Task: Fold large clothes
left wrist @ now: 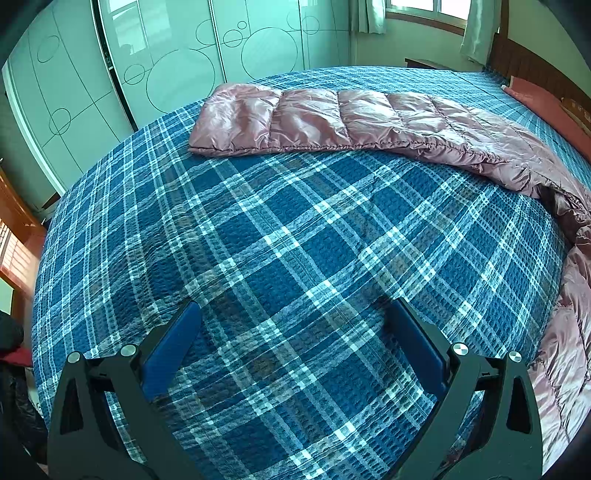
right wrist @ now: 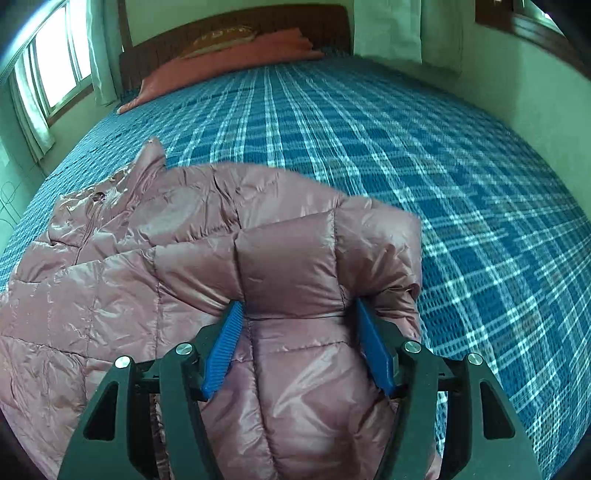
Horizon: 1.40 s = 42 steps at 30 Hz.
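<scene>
A shiny pink quilted down jacket (right wrist: 155,266) lies on the blue plaid bedspread (right wrist: 406,155). My right gripper (right wrist: 299,314) is shut on a thick bunched fold of the jacket, with puffy fabric filling the space between the blue pads (right wrist: 373,347) and draped over their tips. In the left wrist view one long sleeve or side of the jacket (left wrist: 332,118) stretches across the far part of the bed, and more of it hangs at the right edge. My left gripper (left wrist: 291,314) is open and empty, hovering above bare bedspread (left wrist: 258,240) well short of the jacket.
A pink pillow (right wrist: 229,62) lies against the dark wooden headboard (right wrist: 236,26). Pale wardrobe doors with circle patterns (left wrist: 177,62) stand beyond the bed's foot. Windows with curtains (right wrist: 55,74) line the left wall. Wooden furniture (left wrist: 14,229) stands beside the bed.
</scene>
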Each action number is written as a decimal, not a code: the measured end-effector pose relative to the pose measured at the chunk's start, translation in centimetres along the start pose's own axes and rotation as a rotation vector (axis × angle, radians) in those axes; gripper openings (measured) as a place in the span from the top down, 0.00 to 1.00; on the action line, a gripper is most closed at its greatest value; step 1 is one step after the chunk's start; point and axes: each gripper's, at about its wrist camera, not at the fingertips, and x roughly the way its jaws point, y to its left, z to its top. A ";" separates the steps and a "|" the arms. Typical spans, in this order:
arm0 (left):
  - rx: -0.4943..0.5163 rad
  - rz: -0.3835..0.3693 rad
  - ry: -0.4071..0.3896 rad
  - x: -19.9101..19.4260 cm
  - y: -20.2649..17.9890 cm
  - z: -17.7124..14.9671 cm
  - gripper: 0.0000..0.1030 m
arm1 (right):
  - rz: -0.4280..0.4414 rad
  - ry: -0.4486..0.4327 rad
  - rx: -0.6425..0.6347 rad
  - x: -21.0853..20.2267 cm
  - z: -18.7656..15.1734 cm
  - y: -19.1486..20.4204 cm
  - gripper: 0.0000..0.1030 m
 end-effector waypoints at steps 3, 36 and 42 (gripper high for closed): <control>-0.001 -0.001 -0.003 -0.2 -0.3 -0.3 0.02 | 0.058 -0.051 0.018 -3.0 -0.4 1.2 0.40; -0.085 -0.150 0.002 -0.6 2.2 -0.3 0.02 | 0.062 -0.084 -0.047 -5.8 -9.2 2.1 0.34; -0.258 -0.380 -0.053 1.0 6.0 2.2 0.03 | 0.057 -0.092 -0.052 -6.0 -9.5 2.3 0.33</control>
